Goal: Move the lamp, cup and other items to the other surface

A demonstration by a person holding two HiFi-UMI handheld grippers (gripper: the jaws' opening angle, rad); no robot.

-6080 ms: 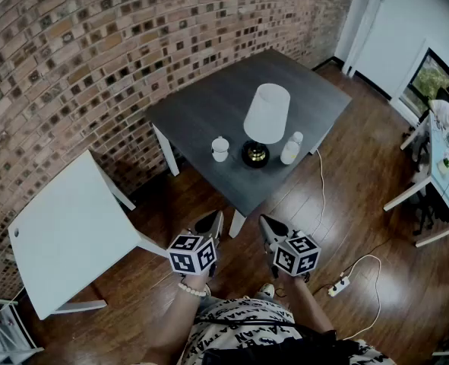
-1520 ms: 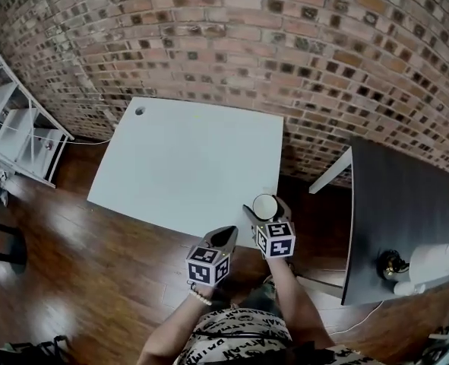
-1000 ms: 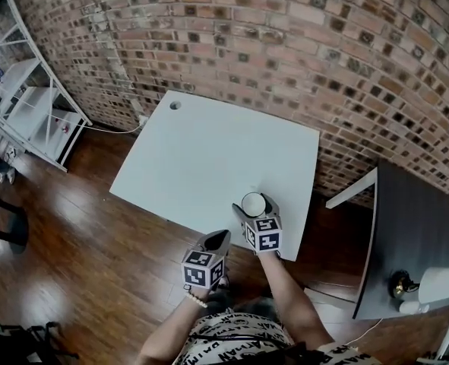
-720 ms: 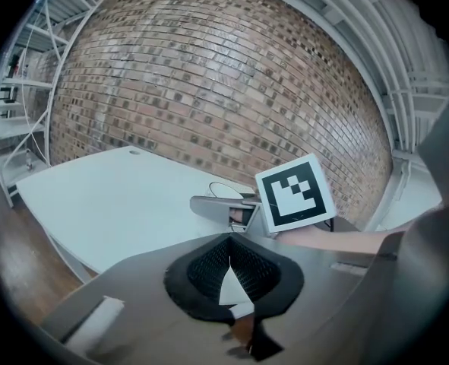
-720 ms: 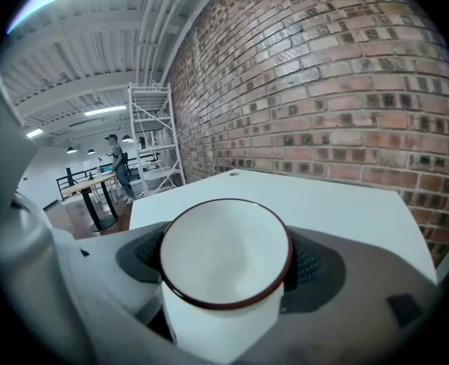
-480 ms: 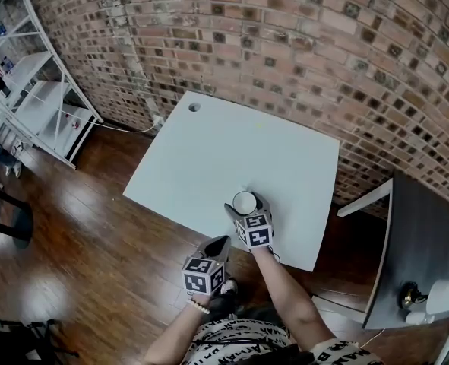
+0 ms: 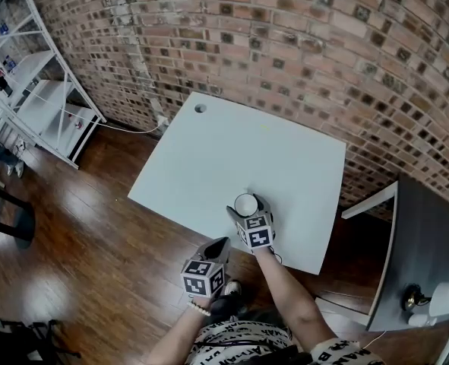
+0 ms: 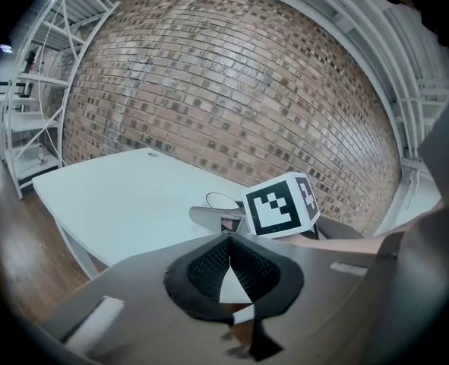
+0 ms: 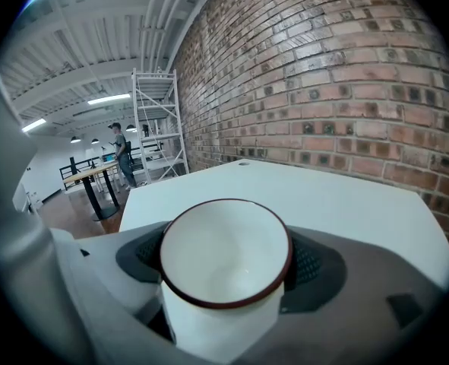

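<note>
The right gripper [image 7: 247, 208] is gripping the white cup [image 9: 224, 258], with its jaws wide apart and pressing on the cup's sides, over the white surface [image 7: 209, 158]. The cup's inside is showing only bare white. The left gripper [image 7: 217, 245], nearer the person, is hanging with jaws together, holding nothing.

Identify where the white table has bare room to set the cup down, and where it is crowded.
The white table is bare from the cable hole by the brick wall to its left edge. Only the near edge is occupied, where the right hand-held gripper holds the cup.
</note>
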